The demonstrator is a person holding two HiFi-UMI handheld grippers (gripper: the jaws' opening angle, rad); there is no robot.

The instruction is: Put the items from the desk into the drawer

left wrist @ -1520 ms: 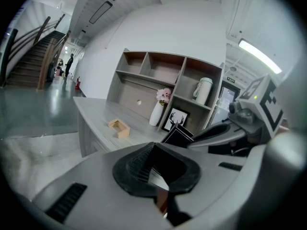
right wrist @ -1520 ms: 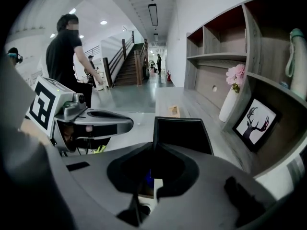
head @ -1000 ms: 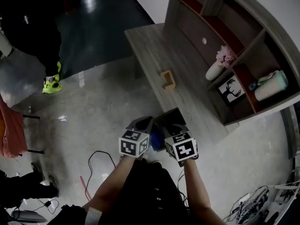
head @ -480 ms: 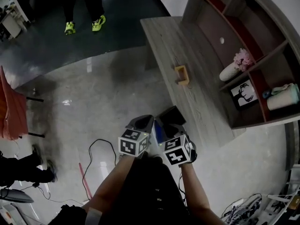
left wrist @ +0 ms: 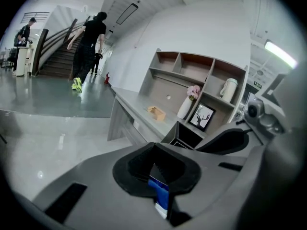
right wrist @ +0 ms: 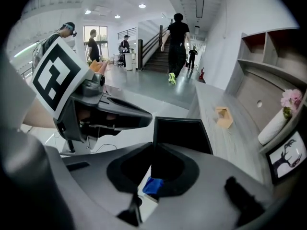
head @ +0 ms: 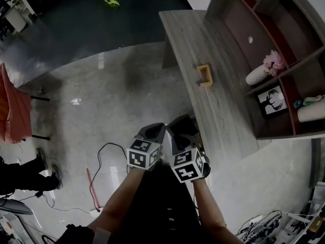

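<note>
The person stands just off the near end of the long grey wood-grain desk (head: 223, 116), both tools held close together above the pale polished floor (head: 117, 100). The right gripper (right wrist: 153, 150) is drawn narrow and pinches one edge of a black, thin-walled rectangular case (right wrist: 182, 133), which stands up out of its jaws. The left gripper (left wrist: 153, 147) sits just beside it with its jaws drawn together, and only a blue-and-white sliver shows in its slot, which I cannot identify. No drawer is in sight from here. The case looks light and stiff but smooth-sided, so I'd guess it could pivot or slip when held by a single edge; a second hold on the opposite wall would steady it. A small tan wooden open-sided holder (head: 204, 75) waits further along the desk; it seems light and rigid, best taken across one upright wall.
</note>
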